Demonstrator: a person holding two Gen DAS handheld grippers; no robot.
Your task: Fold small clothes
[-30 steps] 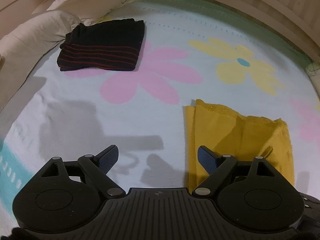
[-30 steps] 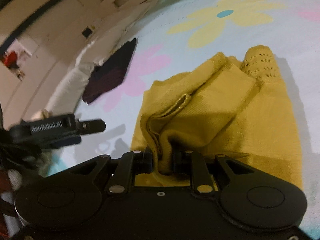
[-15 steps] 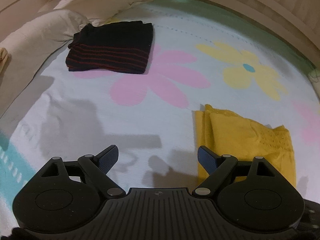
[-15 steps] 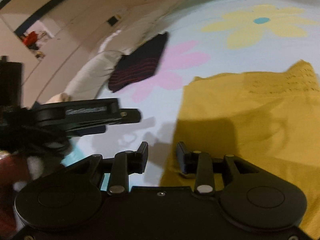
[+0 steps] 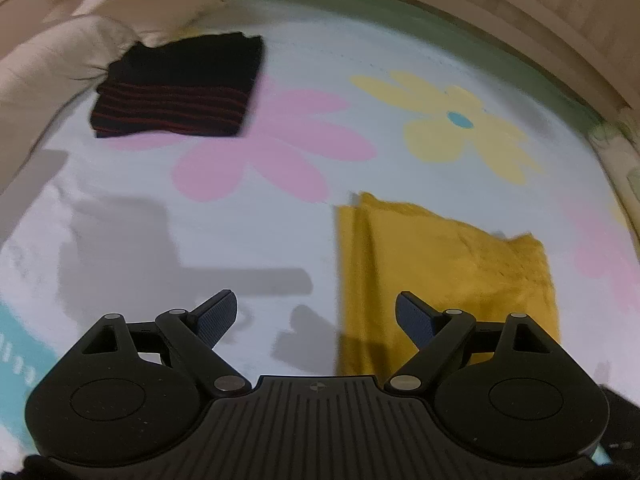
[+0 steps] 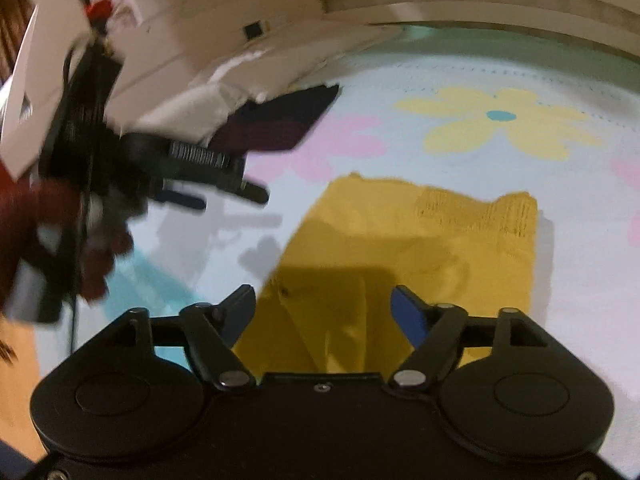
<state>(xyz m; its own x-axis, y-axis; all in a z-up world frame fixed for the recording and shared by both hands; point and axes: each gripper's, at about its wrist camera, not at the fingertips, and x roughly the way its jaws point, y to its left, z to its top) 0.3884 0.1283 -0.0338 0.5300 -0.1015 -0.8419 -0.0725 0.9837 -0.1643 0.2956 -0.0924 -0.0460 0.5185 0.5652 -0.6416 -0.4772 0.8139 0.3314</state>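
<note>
A folded yellow knit garment lies flat on the flowered bed sheet. My right gripper hovers over its near edge; its jaws are opening wide and nothing is pinched between them. My left gripper stands open above the bare sheet just left of the garment, and it also shows at the left of the right wrist view, held by a hand in a dark red sleeve. A folded black garment with red stripes rests at the far left by the pillows.
White pillows line the far left edge of the bed. A pale slatted headboard curves along the back. A wall with a socket stands behind the bed. A teal stripe marks the sheet's near left.
My right gripper let go of the bunched yellow fold, opened wide and lifted back; the garment now lies flat and folded. The left gripper stayed open and barely moved.
</note>
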